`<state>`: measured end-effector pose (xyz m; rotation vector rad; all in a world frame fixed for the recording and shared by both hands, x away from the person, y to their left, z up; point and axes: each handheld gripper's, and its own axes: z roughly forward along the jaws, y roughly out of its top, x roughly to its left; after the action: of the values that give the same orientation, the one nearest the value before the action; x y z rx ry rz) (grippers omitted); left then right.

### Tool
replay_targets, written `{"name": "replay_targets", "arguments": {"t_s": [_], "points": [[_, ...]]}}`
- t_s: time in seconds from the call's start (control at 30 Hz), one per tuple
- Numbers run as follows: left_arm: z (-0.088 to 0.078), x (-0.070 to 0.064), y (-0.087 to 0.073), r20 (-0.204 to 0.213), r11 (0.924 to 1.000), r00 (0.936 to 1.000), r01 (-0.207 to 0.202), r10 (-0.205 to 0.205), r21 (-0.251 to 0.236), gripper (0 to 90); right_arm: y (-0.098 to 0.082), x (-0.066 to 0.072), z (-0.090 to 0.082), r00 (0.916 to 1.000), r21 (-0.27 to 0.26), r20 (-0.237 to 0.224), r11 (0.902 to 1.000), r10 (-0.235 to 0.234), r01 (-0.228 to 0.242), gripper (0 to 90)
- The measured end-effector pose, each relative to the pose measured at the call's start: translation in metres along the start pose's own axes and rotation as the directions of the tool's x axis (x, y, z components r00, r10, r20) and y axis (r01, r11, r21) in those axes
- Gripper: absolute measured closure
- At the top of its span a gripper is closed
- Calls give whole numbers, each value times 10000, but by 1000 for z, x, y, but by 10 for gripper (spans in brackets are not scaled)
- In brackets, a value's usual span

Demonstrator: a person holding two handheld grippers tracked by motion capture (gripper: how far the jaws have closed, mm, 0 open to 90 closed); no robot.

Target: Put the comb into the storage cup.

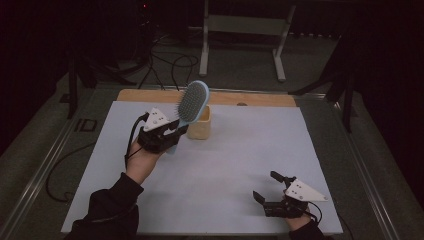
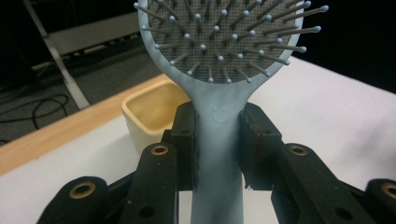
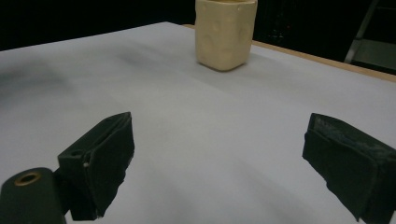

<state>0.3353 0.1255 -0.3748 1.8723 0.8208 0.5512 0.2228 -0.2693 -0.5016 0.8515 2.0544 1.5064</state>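
Wide white worktop [image 1: 225, 165] up front, with a bare wooden strip [image 1: 150, 96] along the far edge. Just beyond, black cables [image 1: 172, 62] looping across the grey floor [image 1: 240, 70]. Further back, a pale metal frame [image 1: 245, 25] standing on two feet, dark all around.

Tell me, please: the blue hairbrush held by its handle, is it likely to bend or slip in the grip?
The hairbrush probably stays stiff: its handle rises straight from the left gripper, head held high without sagging. It could pivot, since the wide head sits far above the jaws. The smooth handle may slip somewhat, though both pads press flat against it.
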Motion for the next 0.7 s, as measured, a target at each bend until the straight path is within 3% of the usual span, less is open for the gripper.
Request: {"name": "replay_targets", "arguments": {"t_s": [0.07,0.7], "points": [[1,-1,1,-112,10000,9999,-9,8,-79,703,0,0,0,10000,-16,-5,10000,5,-5,88],[31,17,22,183,9953,9987,499,-485,-830,702,0,-1,0,10000,-36,-2,10000,16,-16,88]]}}
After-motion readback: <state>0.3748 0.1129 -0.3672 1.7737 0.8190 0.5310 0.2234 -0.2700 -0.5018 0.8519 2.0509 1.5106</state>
